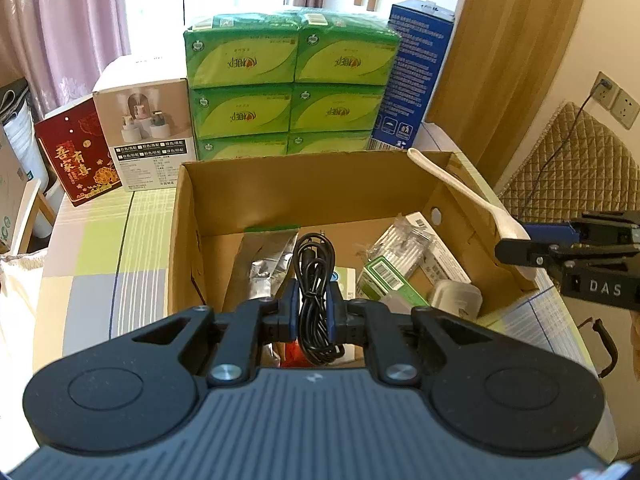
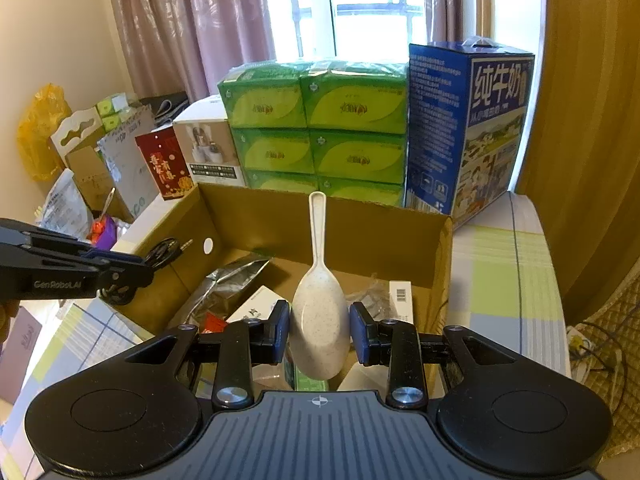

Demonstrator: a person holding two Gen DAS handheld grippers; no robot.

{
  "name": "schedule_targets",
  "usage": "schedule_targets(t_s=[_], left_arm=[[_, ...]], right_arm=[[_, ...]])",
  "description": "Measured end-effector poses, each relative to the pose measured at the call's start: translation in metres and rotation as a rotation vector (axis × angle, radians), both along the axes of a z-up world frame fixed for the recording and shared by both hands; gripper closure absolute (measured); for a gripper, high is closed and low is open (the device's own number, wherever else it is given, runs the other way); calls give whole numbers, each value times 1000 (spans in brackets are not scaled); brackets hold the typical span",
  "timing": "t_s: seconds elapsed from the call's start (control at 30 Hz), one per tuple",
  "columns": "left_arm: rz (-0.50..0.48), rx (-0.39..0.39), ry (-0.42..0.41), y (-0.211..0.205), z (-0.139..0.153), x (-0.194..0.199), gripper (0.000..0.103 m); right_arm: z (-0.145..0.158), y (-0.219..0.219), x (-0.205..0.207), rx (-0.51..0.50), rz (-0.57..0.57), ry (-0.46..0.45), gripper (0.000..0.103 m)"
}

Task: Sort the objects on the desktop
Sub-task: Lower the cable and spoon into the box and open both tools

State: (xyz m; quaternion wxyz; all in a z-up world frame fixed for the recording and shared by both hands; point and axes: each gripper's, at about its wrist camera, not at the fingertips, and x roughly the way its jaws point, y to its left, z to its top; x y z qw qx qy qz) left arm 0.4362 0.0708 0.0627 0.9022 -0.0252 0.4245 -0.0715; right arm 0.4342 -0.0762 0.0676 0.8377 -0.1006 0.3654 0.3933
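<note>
On the checked-cloth worktop (image 1: 100,248), an open brown corrugated cardboard box (image 1: 280,188) sits before glossy green tissue packs (image 1: 288,80) at 12 o'clock. Above it, the right gripper (image 2: 319,332) has its jaws clenched on a speckled cream plastic rice scoop (image 2: 318,300), handle toward 12. The left gripper (image 1: 314,308) has its jaws clamped on a coiled black rubbery cable (image 1: 314,276).

A lived-in home, likely a bedroom or spare room used for storage. Mauve curtains (image 2: 192,28) over a bright window (image 2: 372,8) at the top of frame. Stacked green tissue packs (image 1: 288,88), a blue milk carton box (image 2: 468,128) and gift boxes (image 1: 76,152) at centre, on a pastel checked cloth (image 1: 100,248). Wall sockets (image 1: 616,98) above quilted fabric (image 1: 576,160) at right.
</note>
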Motion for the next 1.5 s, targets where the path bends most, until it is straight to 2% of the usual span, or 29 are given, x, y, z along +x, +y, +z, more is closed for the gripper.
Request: schedule_targets(t_s=[0.17, 0.27, 0.67, 1.07, 1.13, 1.23, 1.3, 1.43, 1.5], left_arm=[[3, -15, 3, 0, -10, 14, 93], [23, -39, -1, 2, -15, 22, 81], [28, -29, 6, 8, -23, 25, 81], [26, 0, 25, 10, -26, 26, 75], [26, 1, 29, 11, -26, 27, 71], [25, 4, 33, 12, -26, 27, 59], [25, 8, 34, 12, -25, 27, 43], [29, 24, 30, 13, -25, 28, 32], [29, 35, 29, 14, -24, 28, 22]], right_arm=[[-6, 7, 7, -7, 5, 10, 73], [-9, 11, 10, -12, 4, 11, 73], [-22, 19, 18, -43, 13, 31, 73], [-25, 32, 20, -72, 30, 30, 73], [-26, 33, 21, -78, 32, 32, 73], [-27, 35, 22, -87, 35, 38, 73], [-28, 36, 22, -91, 36, 37, 73], [-30, 38, 22, -96, 37, 37, 73], [-30, 38, 23, -97, 37, 39, 73]])
